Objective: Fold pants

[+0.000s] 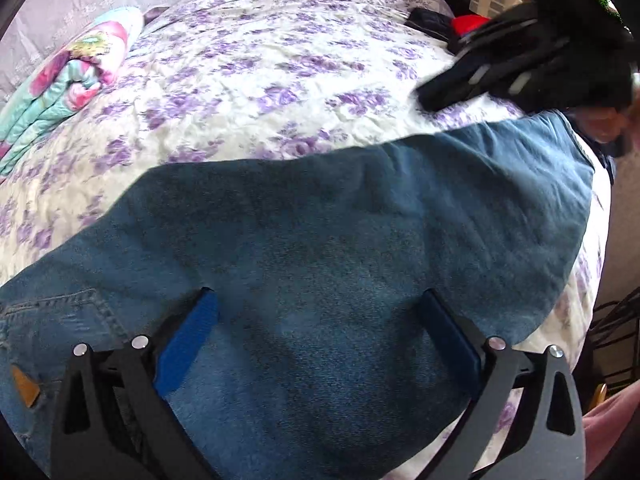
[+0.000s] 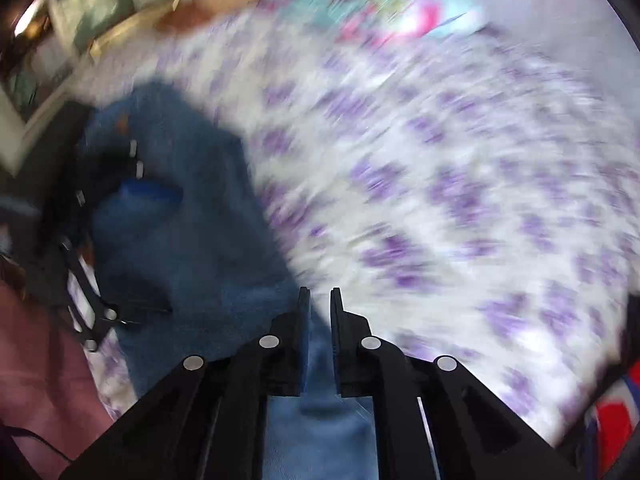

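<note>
Blue denim pants (image 1: pixel 340 232) lie across the near part of a bed with a purple-flowered sheet (image 1: pixel 260 60). My left gripper (image 1: pixel 320 320) is open, its blue-padded fingers spread wide just above the denim, holding nothing. My right gripper (image 2: pixel 320 308) is shut on a fold of the pants (image 2: pixel 320 412), the cloth pinched between its jaws and trailing under them. In the left wrist view the right gripper (image 1: pixel 432 98) is at the far right, at the top edge of the pants. The right wrist view is motion-blurred; the left gripper (image 2: pixel 140 248) shows at its left over the denim (image 2: pixel 192 208).
A folded pink and teal blanket (image 1: pixel 68 80) lies at the bed's far left. A black item (image 1: pixel 430 20) and a red item (image 1: pixel 470 24) sit at the far right corner. The bed edge drops away on the right, with black cables (image 1: pixel 616 320) below.
</note>
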Demonstrator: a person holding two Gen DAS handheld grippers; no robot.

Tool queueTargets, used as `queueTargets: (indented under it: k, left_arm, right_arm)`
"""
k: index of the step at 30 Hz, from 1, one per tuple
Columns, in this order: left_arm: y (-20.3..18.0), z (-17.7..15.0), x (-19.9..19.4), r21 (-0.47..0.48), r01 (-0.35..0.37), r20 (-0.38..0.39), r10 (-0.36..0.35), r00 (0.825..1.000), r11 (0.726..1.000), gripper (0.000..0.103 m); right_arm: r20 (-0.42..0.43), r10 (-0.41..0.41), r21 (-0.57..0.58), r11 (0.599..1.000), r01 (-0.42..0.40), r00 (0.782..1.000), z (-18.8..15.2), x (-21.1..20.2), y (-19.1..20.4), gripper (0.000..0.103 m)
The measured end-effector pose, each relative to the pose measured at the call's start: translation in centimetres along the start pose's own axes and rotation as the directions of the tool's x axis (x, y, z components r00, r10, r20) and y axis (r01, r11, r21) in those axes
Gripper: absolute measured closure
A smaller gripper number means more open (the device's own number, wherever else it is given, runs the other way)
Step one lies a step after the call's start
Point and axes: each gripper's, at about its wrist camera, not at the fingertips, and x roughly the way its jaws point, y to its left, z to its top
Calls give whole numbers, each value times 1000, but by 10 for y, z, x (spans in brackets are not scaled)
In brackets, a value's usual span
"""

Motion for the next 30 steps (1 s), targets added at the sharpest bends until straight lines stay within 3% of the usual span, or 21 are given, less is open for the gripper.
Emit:
queueTargets:
  k: [2, 6, 8, 10, 12, 13, 14, 18, 21, 23, 26, 28, 30]
  left_arm:
    - [-3, 2, -16, -3, 2, 45, -2, 999, 1000, 6]
    - [-29, 11, -44, 55, 145, 136, -152, 979, 988, 6]
    - [-47, 16, -44, 101, 170, 146, -184, 972, 980, 6]
    - [-60, 25, -24, 124, 133, 110, -147, 983, 983, 6]
    - [-60, 33, 10, 84, 80, 14, -81, 997, 993, 4]
    - [-52, 35, 27, 37, 78, -43, -76, 996, 996, 4]
    - [-45, 37, 31, -7, 101, -39, -101, 994, 995, 4]
    - [-49, 48, 14, 8, 61, -32, -61, 998, 998, 5]
    - [-65, 59, -7, 37, 127, 30, -128, 991, 991, 5]
    - [-79, 68, -8, 79, 140, 53, -144, 988, 987, 5]
    - [-100, 84, 27, 113, 60, 15, -62, 998, 992, 5]
    - [-99, 92, 56, 91, -7, -15, 8, 1000, 996, 4]
    - [-84, 100, 69, 6, 61, -51, -61, 997, 998, 4]
  right_arm:
    - [63, -33, 79, 996, 28, 997, -20, -35, -11, 88]
    - [85, -70, 171, 984, 55, 994, -75, -65, -19, 77]
    - [94, -81, 219, 974, 59, 992, -107, -70, -21, 72]
    - [82, -118, 266, 959, 93, 990, -135, -64, -25, 69]
    - [25, -201, 331, 926, 182, 979, -162, -50, -36, 69]
    - [-11, -239, 363, 904, 227, 971, -174, -43, -45, 69]
    - [-14, -256, 395, 886, 241, 966, -186, -39, -54, 69]
    - [109, -248, 492, 855, 165, 963, -199, -66, -64, 65]
    - [210, -219, 524, 848, 80, 953, -201, -76, -72, 63]
    - [171, -233, 555, 826, 102, 957, -199, -63, -88, 66]
    - [127, -221, 620, 778, 96, 967, -198, -40, -120, 92]
    - [152, -209, 651, 756, 61, 966, -203, -44, -126, 93]
    - [193, -199, 681, 733, 16, 961, -208, -54, -125, 87]
